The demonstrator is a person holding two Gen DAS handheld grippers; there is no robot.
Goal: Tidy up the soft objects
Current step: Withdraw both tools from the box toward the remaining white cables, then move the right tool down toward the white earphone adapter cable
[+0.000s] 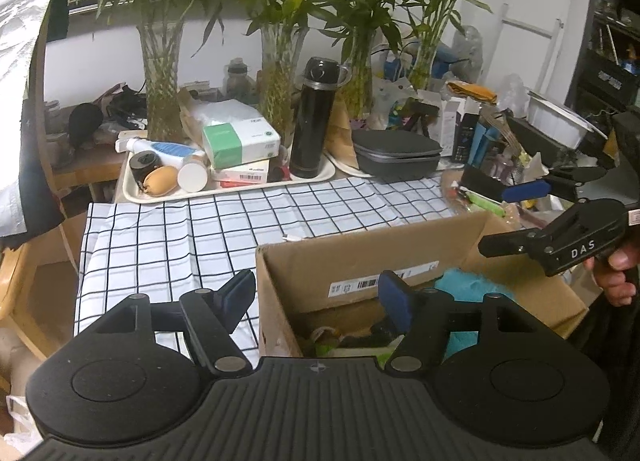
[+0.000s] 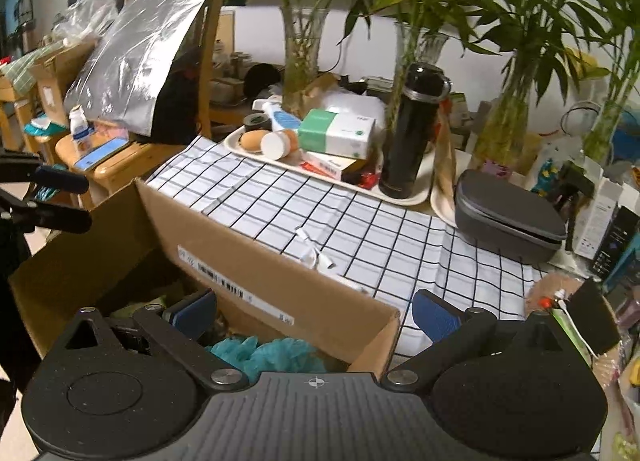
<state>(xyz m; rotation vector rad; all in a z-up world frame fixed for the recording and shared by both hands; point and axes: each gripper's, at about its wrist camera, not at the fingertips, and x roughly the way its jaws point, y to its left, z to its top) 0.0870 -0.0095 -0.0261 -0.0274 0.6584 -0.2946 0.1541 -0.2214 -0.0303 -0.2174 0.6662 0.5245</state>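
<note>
An open cardboard box (image 1: 360, 261) (image 2: 240, 261) stands on a black-and-white checked cloth (image 1: 168, 245) (image 2: 380, 237). Inside lie a fluffy teal soft thing (image 1: 464, 285) (image 2: 264, 353) and some green and dark items, partly hidden. My left gripper (image 1: 318, 297) is open and straddles the box's left wall, one finger over the cloth and one inside; nothing is held. My right gripper (image 2: 316, 317) is open over the box's right corner, and in the left wrist view it (image 1: 510, 217) hovers above the box's far right side. The left gripper's fingers (image 2: 64, 201) show at the right wrist view's left edge.
Behind the cloth, a cream tray (image 1: 132, 193) (image 2: 416, 197) carries a black flask (image 1: 312, 121) (image 2: 412, 129), tissue boxes, a tan bun-shaped thing (image 1: 160, 180) (image 2: 252, 140) and bottles. A grey zip case (image 1: 396, 157) (image 2: 508, 217), glass vases with bamboo, and a white cable (image 2: 316, 253) are nearby.
</note>
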